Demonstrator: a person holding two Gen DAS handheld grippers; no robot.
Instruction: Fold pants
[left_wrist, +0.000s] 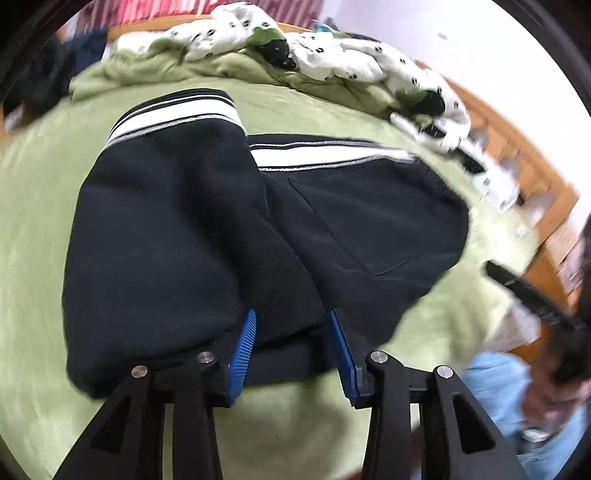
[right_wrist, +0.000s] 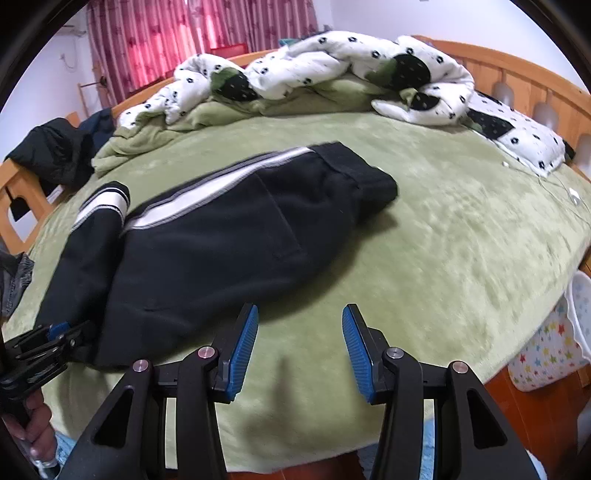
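Nearest the lens in the left wrist view, the left claw (left_wrist: 291, 325) is sitting with its blue pads apart, straddling the near folded edge of the black pants (left_wrist: 229, 236); the cloth is lying between the pads, but they are not pinching it. If the claw is lifting from here without closing first, the fabric is likely slipping out and the fold is collapsing.

The right claw (right_wrist: 299, 325) is also standing apart, empty, hovering over bare green bed cover (right_wrist: 443, 258) just beside the pants' near hem. The thick fleece is looking bulky, so a shallow bite risks catching only the top layer.

Further out, the pants are lying partly folded across the bed, one white-striped leg doubled over. Beyond them, the rumpled spotted quilt (right_wrist: 332, 62) is crowding the far edge, where a dragged leg might snag.
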